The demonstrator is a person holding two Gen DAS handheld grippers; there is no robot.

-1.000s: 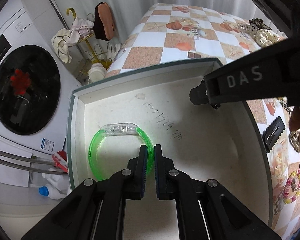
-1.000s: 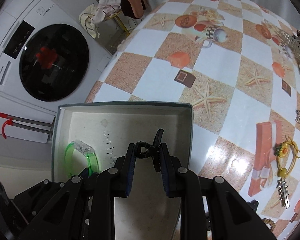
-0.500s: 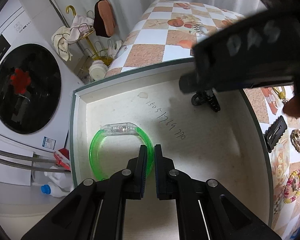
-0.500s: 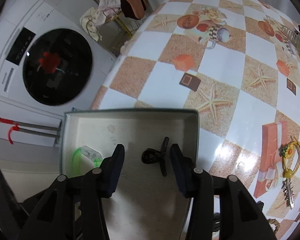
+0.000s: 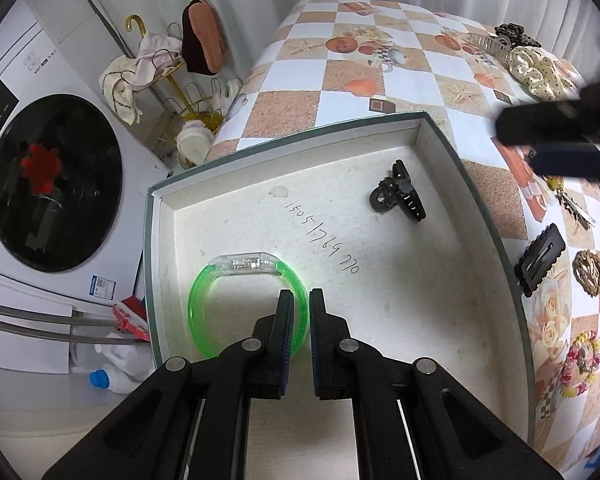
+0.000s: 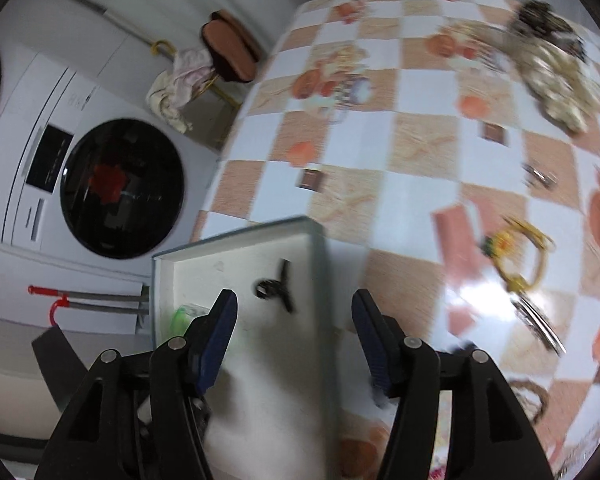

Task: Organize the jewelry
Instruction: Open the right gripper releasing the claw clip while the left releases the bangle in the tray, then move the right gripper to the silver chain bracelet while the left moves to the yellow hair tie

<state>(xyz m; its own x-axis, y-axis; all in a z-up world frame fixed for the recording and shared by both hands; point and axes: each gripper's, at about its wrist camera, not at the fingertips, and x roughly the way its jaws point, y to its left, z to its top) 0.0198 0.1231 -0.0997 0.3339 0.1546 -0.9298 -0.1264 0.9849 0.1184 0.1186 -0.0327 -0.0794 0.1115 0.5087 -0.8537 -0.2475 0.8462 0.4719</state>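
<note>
A grey box [image 5: 496,240] with a white inside stands at the table's near left corner. In it lie a green bangle [image 5: 198,300] and a black claw clip [image 5: 398,196], also seen in the right wrist view as claw clip [image 6: 274,290]. My left gripper [image 5: 300,300] is shut and hovers over the bangle's right side. No grip on the bangle shows. My right gripper [image 6: 294,296] is above the box's right wall [image 6: 318,264]; its jaws are opening with nothing between them. In the left wrist view the right gripper [image 5: 518,146] is a dark blur at the upper right.
On the checkered tablecloth [image 5: 340,76] right of the box lie a black flat hair clip [image 5: 540,260], a brown round ornament [image 5: 588,272], a beaded bracelet [image 5: 580,364], a yellow key ring [image 6: 516,256] and scrunchies [image 5: 536,68]. A washing machine [image 5: 52,184] stands to the left.
The right gripper opened and let go of the black claw clip, which now lies in the box. It then drew back up and to the right. The left gripper stayed still.
</note>
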